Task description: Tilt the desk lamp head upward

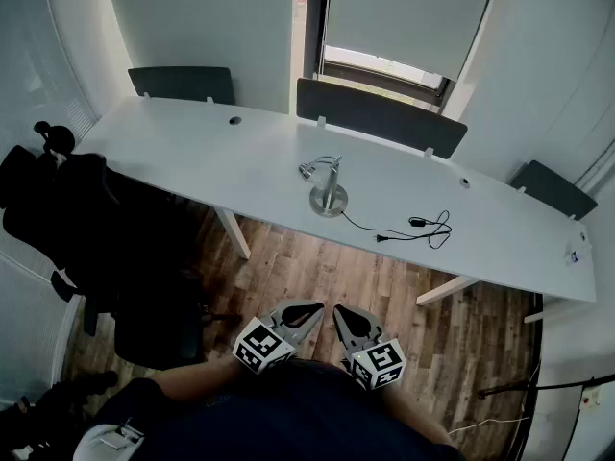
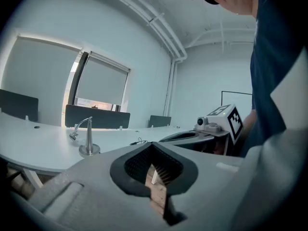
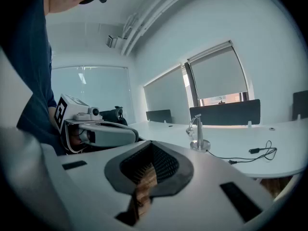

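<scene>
White walls and drawn blinds [image 1: 404, 12] close off the far side of the room in the head view, and a long white desk [image 1: 192, 152] runs across it over a wooden floor [image 1: 317, 277]. The desk lamp [image 1: 329, 186] stands upright on its round base near the middle of the desk, with its small head bent over toward 9 o'clock of the post. Its black cable [image 1: 413, 229] trails off toward 3 o'clock and ends in a loose loop on the desk. A black office chair [image 1: 96, 229] sits at 9 o'clock. I hold the left claw [image 1: 309, 309] and the right claw [image 1: 342, 313] side by side at 6 o'clock, well short of the desk, tips pointing to 12 o'clock.

From the left gripper view I see the left claw's [image 2: 153, 148] jaws pressed together with nothing between them. The lamp [image 2: 88, 137] stands well apart at 10 o'clock, and the right claw's marker cube [image 2: 231, 119] shows at 2 o'clock.

From the right gripper view, the right claw's [image 3: 150, 147] jaws are likewise together and empty. The lamp [image 3: 198, 134] stands at 1 o'clock on the desk [image 3: 288, 150], untouched.
</scene>
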Motion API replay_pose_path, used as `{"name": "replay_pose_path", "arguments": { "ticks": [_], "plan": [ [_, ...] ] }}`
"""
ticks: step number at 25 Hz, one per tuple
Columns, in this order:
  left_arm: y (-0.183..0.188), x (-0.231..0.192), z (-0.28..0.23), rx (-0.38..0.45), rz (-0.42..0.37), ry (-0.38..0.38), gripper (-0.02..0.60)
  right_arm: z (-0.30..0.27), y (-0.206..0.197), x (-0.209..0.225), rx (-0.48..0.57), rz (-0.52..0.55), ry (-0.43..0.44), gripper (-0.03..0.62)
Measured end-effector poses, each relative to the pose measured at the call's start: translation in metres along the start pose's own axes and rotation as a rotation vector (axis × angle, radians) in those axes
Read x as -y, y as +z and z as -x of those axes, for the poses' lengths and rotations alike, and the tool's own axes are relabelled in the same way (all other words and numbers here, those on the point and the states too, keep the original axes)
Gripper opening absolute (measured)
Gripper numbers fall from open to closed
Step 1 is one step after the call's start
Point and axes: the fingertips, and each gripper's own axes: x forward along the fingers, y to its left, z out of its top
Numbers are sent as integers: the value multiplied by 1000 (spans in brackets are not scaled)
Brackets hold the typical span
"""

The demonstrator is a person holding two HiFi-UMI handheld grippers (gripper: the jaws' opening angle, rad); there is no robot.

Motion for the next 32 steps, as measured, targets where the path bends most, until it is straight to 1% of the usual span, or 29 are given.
{"name": "replay_pose_path", "arguments": {
  "ticks": [9,15,18,21,26,29,32],
  "plan": [
    [3,2,-8,0,-12,7,6,4,1,8,0,6,5,9],
    [5,0,-19,-9,-9,30,6,5,1,17,-6,13,27,9],
    [7,-1,-27,-7,-16,60,6,9,4,26,12,21,47,9],
    [8,-6,-39,0,-12,122,6,14,6,40,32,39,58,11],
    [8,-29,-48,-8,7,207,6,7,4,65,14,37,54,11],
    [11,-52,-52,3,9,236,6,-8,6,77,-1,50,54,11],
    [13,-87,-61,18,28,251,6,-33,10,92,-20,64,43,12]
  ]
}}
